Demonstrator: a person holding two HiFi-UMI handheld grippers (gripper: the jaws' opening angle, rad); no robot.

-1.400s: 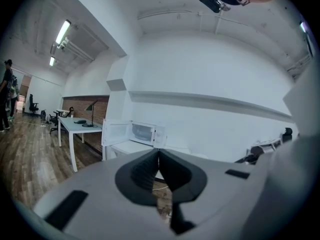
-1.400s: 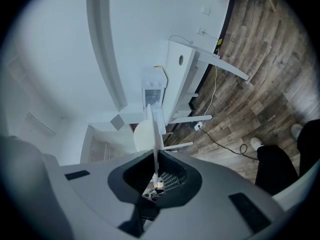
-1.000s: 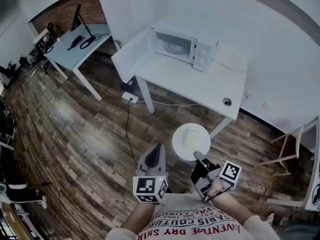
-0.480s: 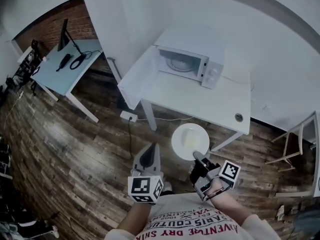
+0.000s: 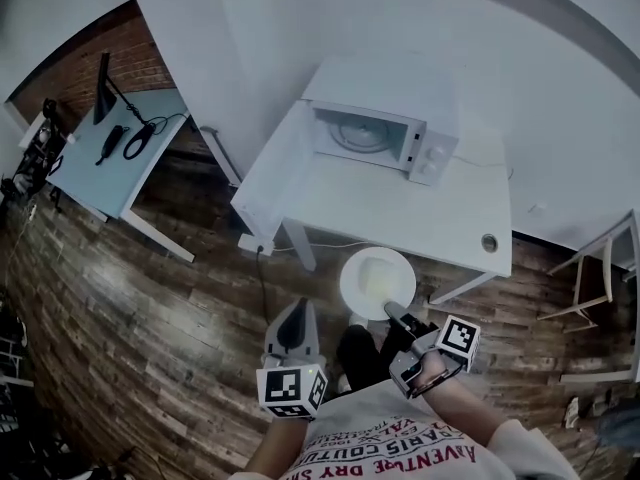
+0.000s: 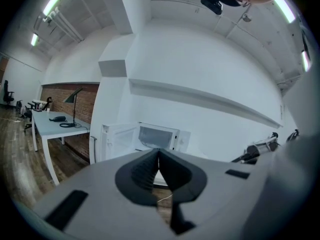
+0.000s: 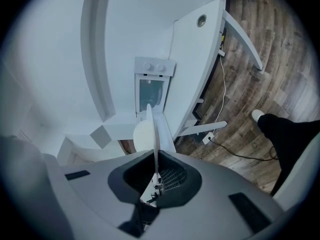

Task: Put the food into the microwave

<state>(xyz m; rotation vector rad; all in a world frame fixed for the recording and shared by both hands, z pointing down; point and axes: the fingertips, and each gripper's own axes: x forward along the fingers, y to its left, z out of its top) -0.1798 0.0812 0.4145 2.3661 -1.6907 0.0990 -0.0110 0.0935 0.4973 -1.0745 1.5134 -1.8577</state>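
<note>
The right gripper (image 7: 156,176) is pinching the rim of 1 white plate (image 7: 145,134), seen edge-on there. Only the head view is showing the pale food (image 5: 378,277) lying on it, short of the table (image 5: 400,208) carrying the open microwave (image 5: 380,138). The left gripper (image 6: 158,154) is pressing its jaws together on nothing.

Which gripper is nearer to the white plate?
Right. The right gripper grips the white plate at its near rim; the left gripper hangs apart, off its left side.
</note>
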